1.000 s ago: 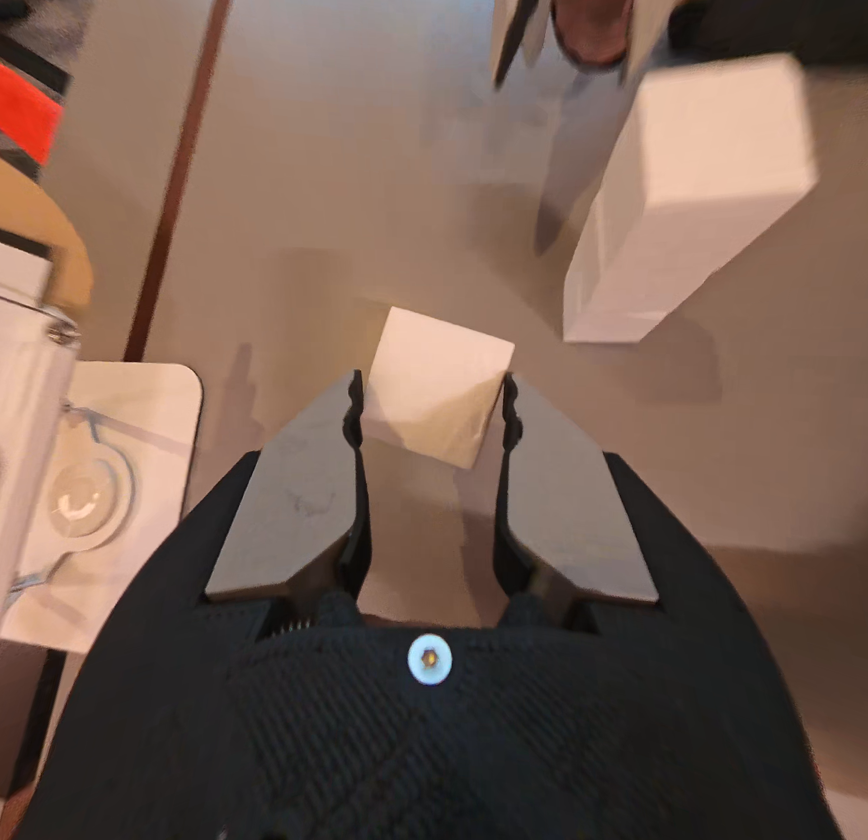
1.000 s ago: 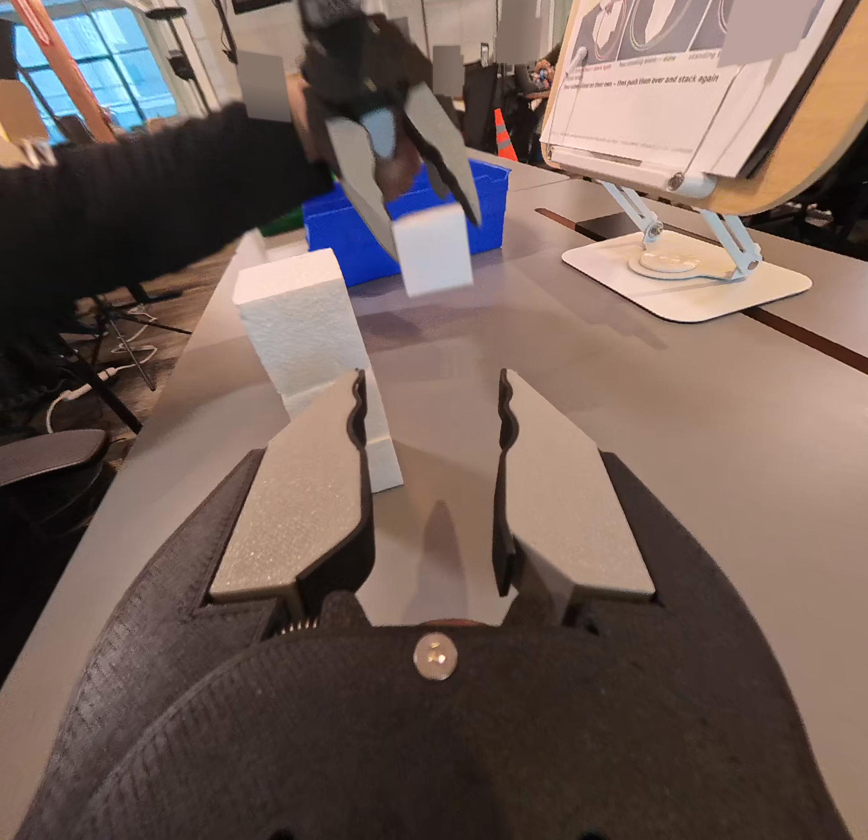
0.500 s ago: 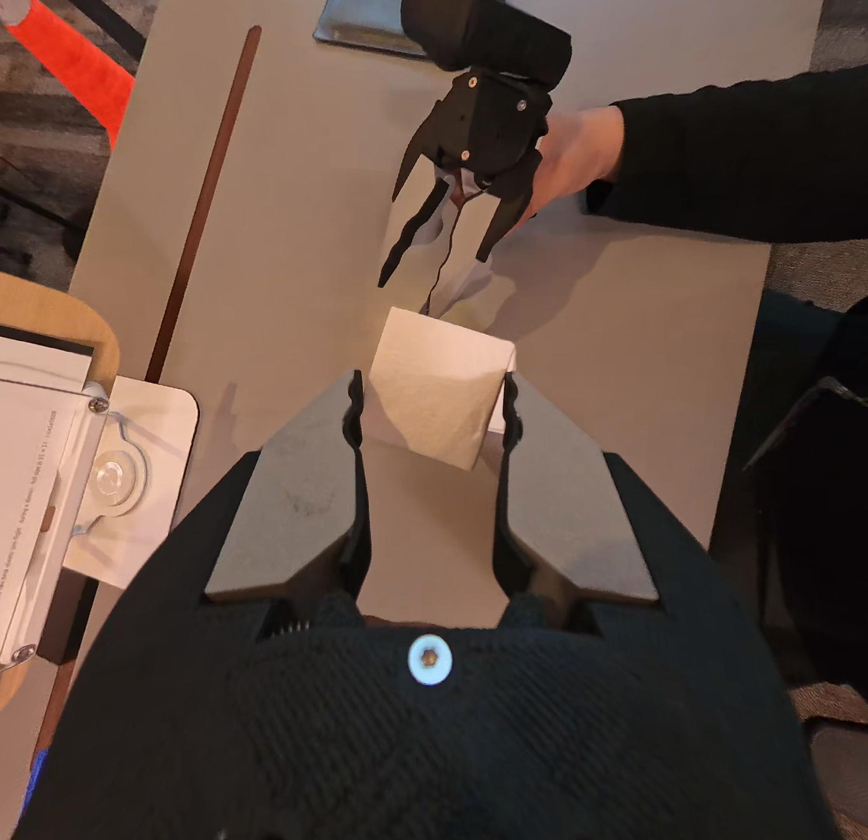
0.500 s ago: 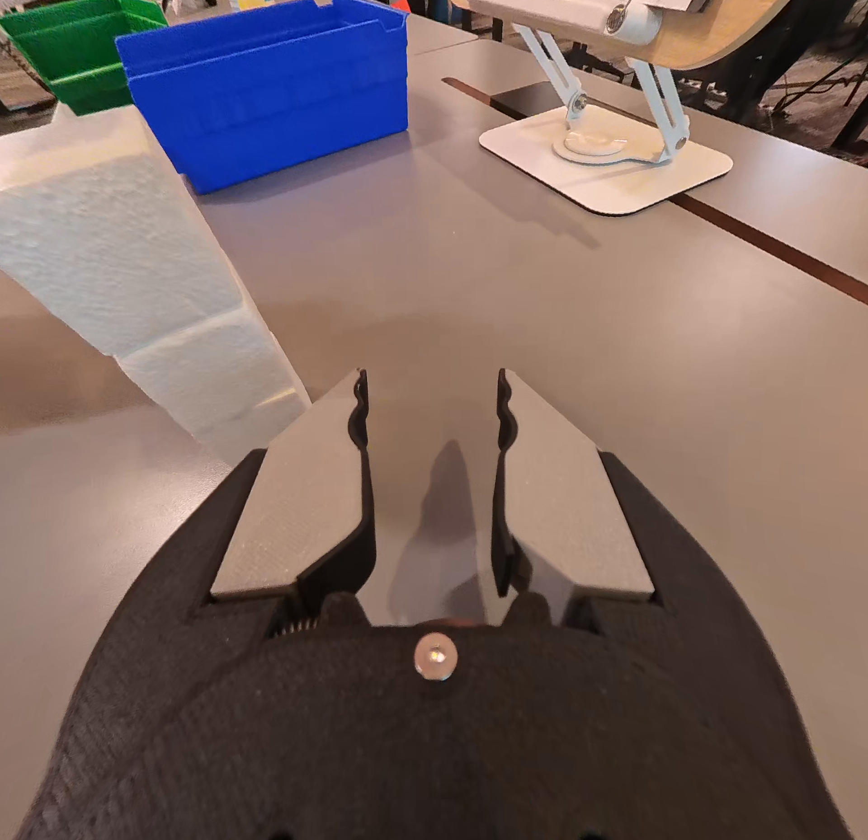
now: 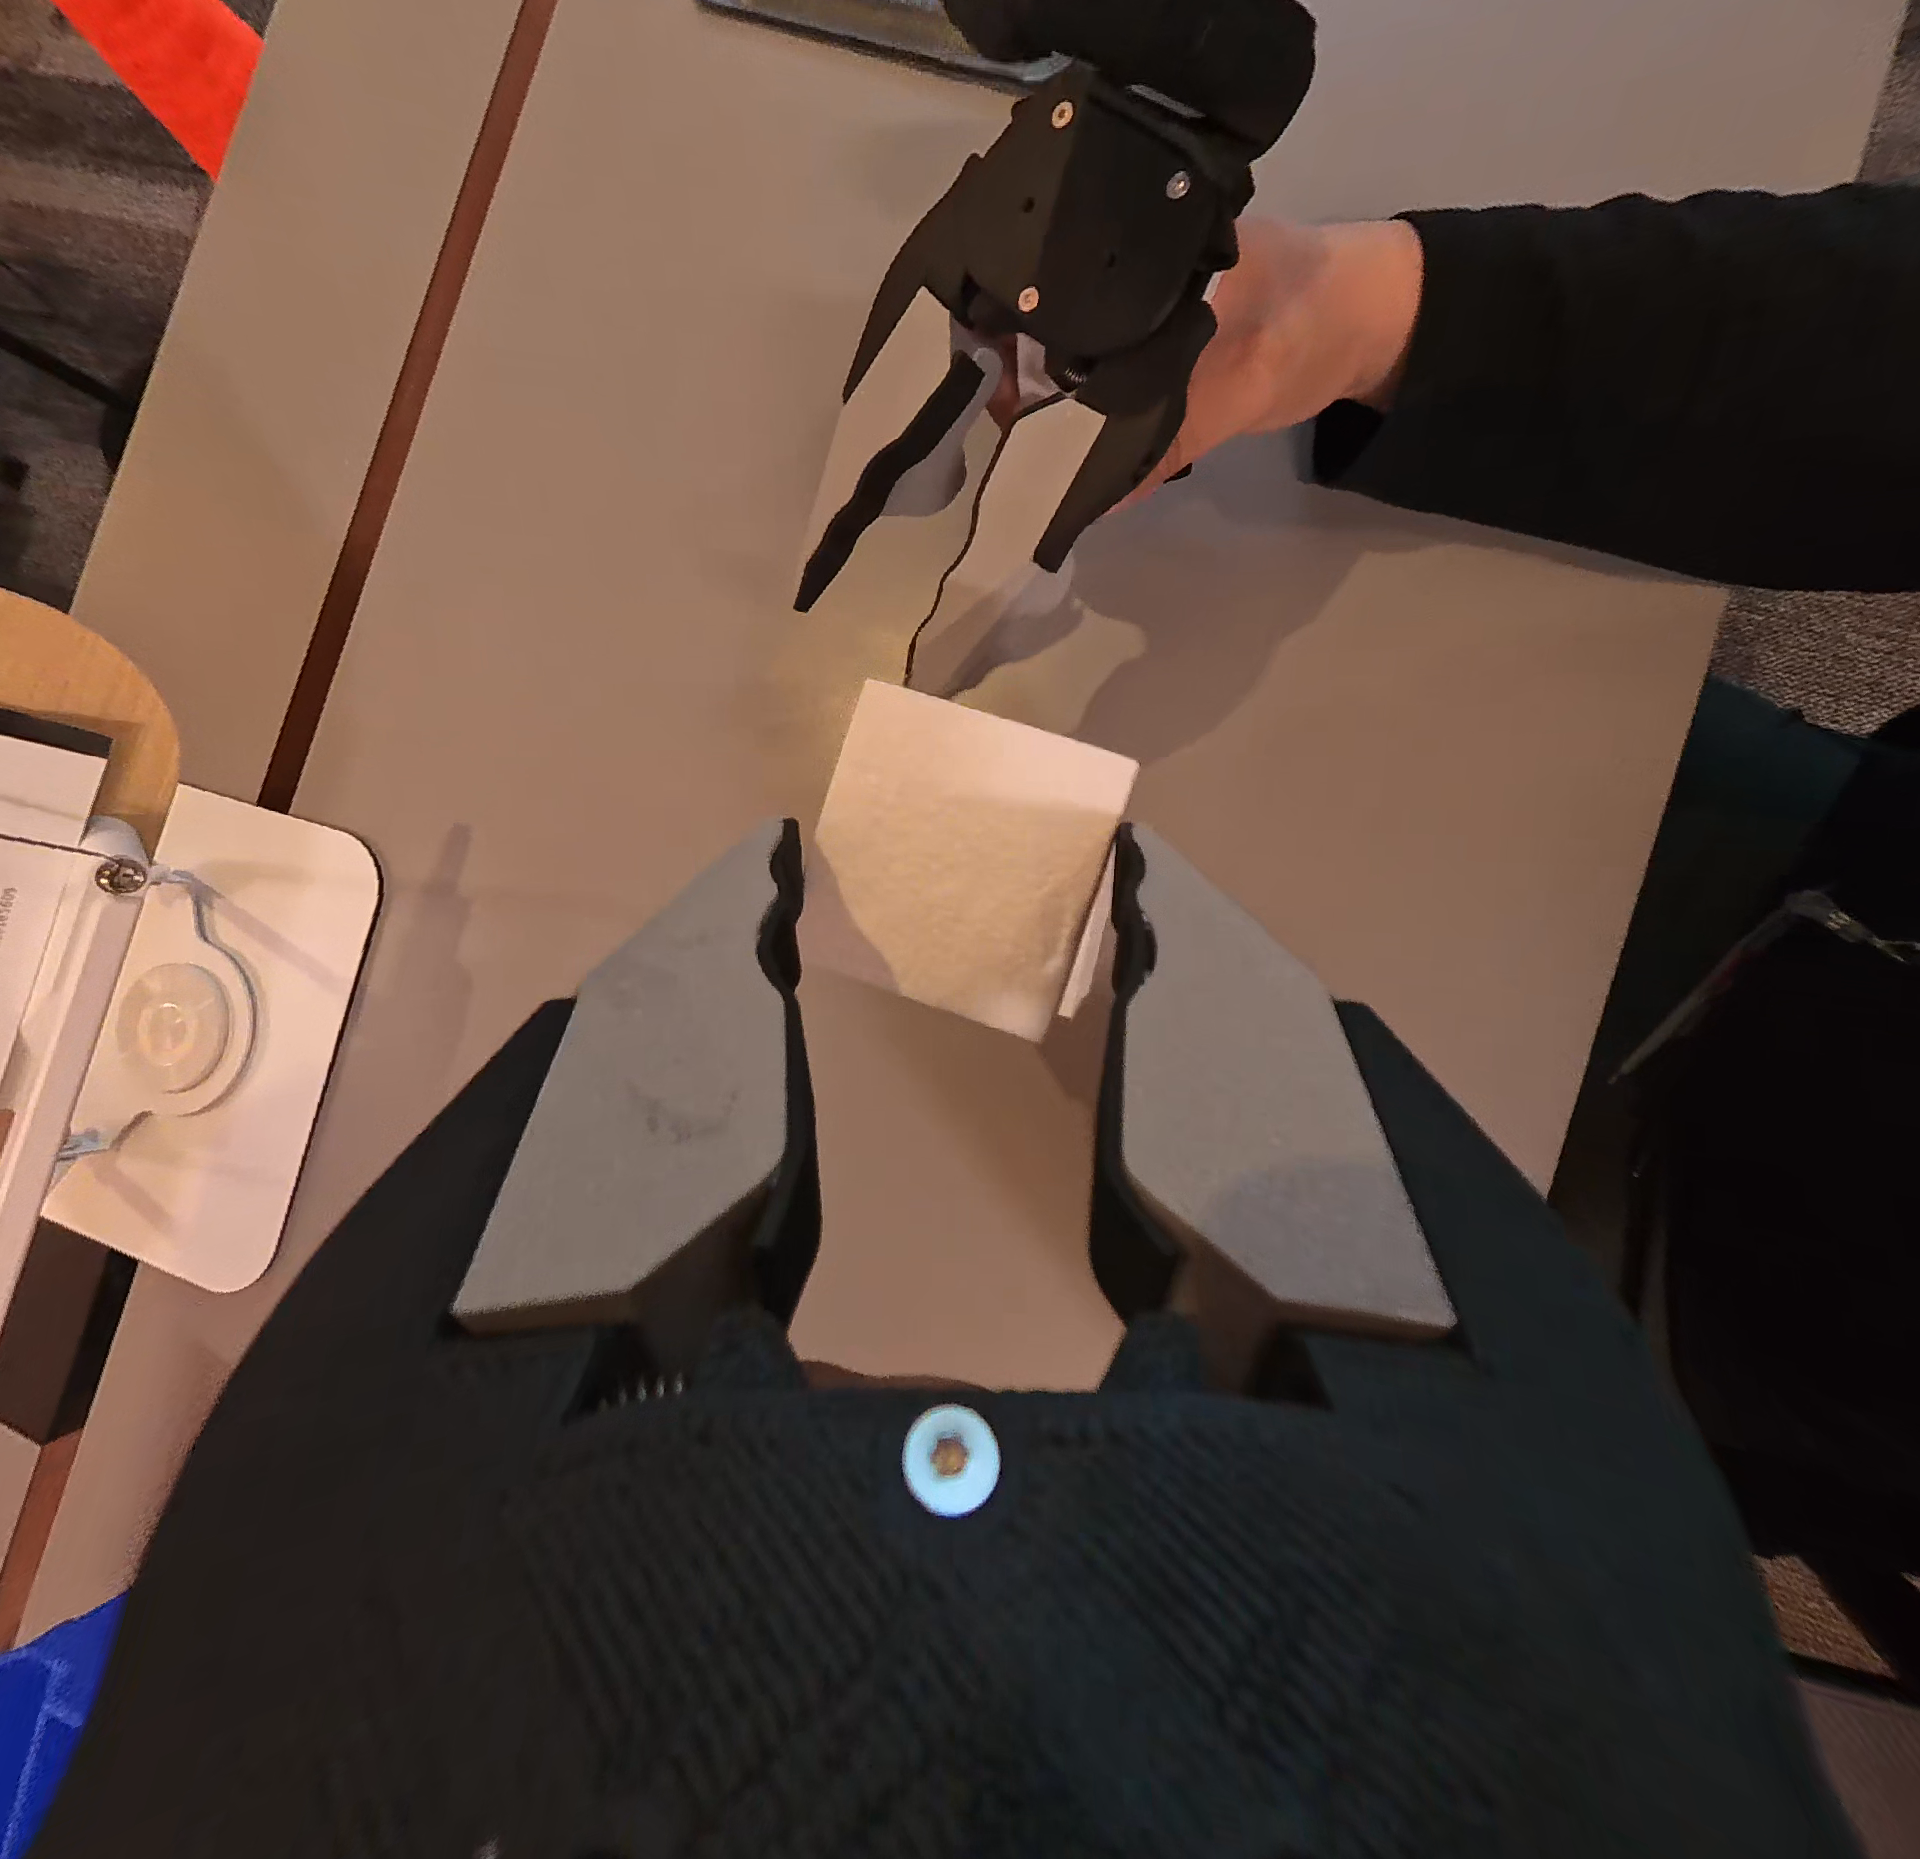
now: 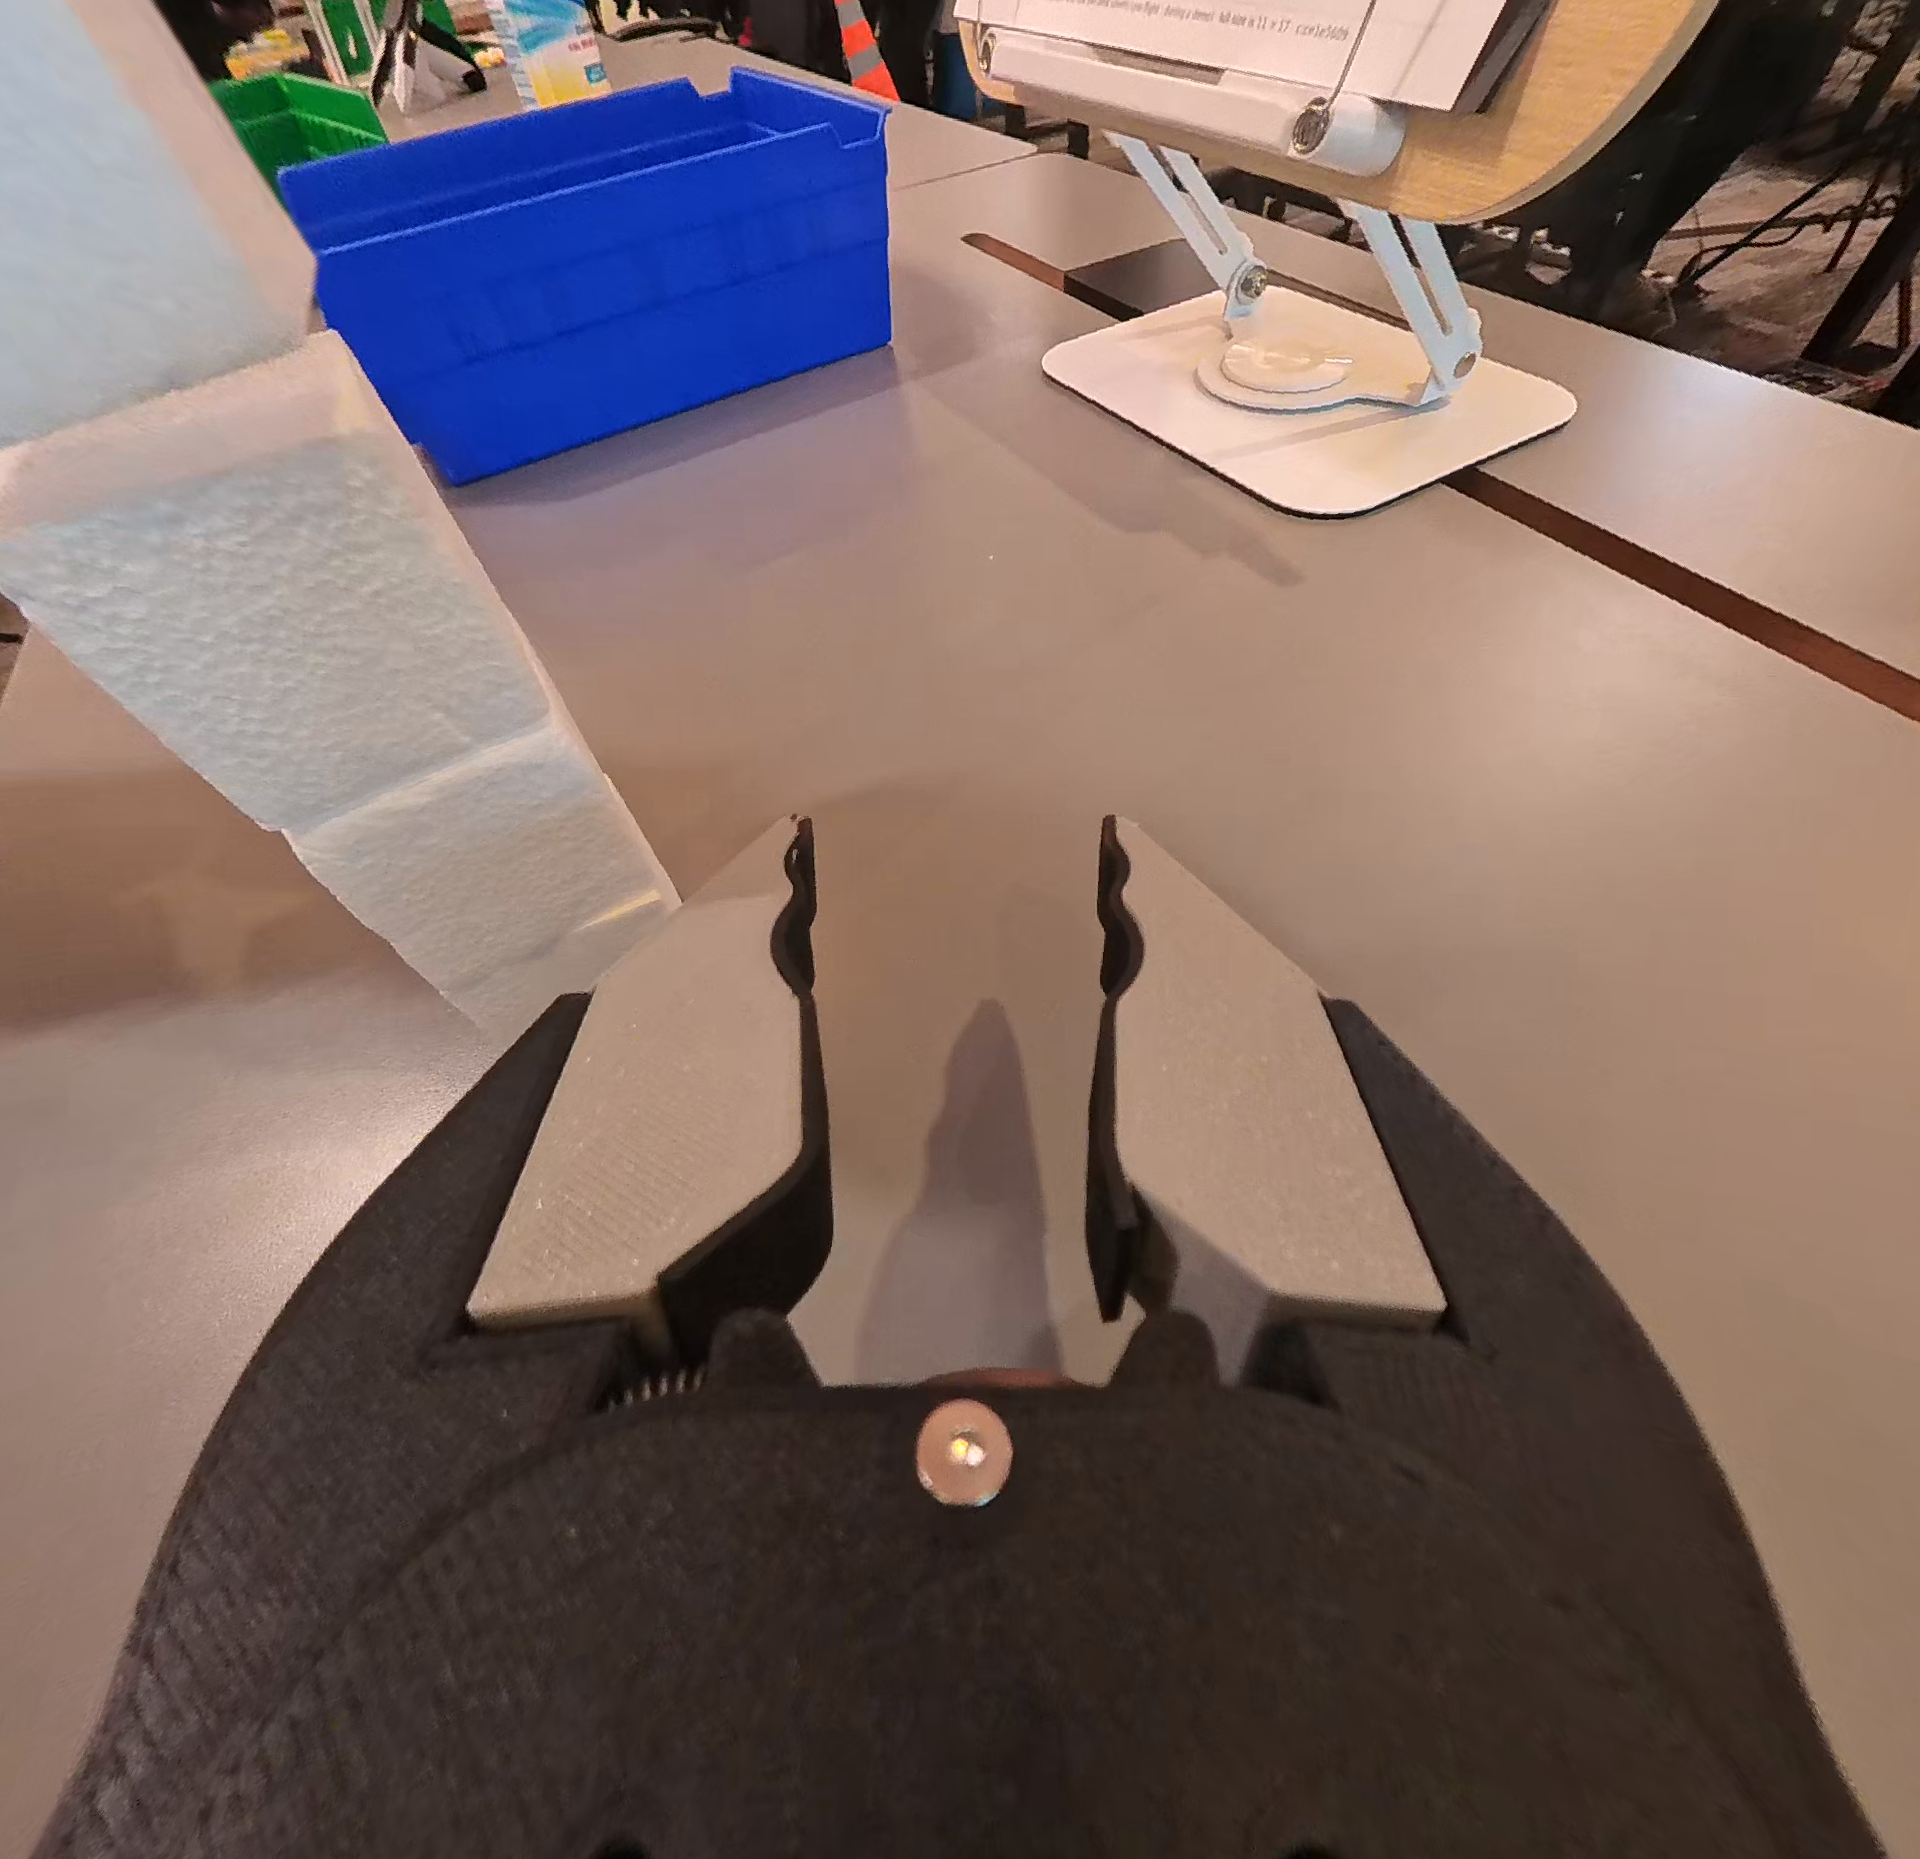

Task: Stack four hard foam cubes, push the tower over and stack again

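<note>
My left gripper (image 5: 956,874) points straight down and is shut on a white foam cube (image 5: 966,822), held over the tower. A sliver of a lower cube (image 5: 1081,962) shows under its right edge. In the right wrist view the tower of white foam cubes (image 6: 270,614) stands at the left on the grey table, and its top runs out of frame. My right gripper (image 6: 951,853) is open and empty, low over the table just right of the tower's base. It also shows in the left wrist view (image 5: 930,573), held by a hand (image 5: 1299,334).
A blue bin (image 6: 623,282) stands behind the tower, with a green bin (image 6: 270,116) farther back. A white document stand's base (image 6: 1309,407) sits at the right, and also shows in the left wrist view (image 5: 208,1061). A brown seam (image 5: 416,355) runs along the table. The table edge (image 5: 1621,978) is near.
My left gripper has carried the cube from beside the tower to above it and now looks straight down. My right gripper has moved closer to the tower's base.
</note>
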A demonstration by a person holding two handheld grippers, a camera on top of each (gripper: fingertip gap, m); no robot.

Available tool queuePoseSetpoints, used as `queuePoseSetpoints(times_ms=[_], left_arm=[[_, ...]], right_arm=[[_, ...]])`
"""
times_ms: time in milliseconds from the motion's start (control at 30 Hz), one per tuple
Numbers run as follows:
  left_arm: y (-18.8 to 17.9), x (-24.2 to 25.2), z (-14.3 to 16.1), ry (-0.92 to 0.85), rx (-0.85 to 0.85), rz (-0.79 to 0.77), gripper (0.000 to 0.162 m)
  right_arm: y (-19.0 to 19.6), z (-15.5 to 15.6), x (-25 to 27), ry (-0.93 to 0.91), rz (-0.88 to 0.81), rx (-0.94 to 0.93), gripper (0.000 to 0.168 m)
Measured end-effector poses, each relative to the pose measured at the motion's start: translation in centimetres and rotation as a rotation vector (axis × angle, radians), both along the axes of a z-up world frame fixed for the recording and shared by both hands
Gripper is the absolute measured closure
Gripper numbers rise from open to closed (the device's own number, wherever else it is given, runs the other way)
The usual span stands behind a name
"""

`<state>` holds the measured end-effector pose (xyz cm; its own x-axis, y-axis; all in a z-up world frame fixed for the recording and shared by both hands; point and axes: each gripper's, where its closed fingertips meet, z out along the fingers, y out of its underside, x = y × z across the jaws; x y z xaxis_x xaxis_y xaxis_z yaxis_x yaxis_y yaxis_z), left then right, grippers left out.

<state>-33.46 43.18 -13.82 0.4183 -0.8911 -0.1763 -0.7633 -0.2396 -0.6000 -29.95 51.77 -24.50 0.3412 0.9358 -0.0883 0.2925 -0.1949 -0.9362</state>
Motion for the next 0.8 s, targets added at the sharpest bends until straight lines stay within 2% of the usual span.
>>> queuePoseSetpoints(times_ms=[800], left_arm=[[-0.17, -0.41, 0.01, 0.02, 0.001, 0.113, 0.104]], right_arm=[[0.0, 0.72, 0.16, 0.03, -0.002, -0.002, 0.116]])
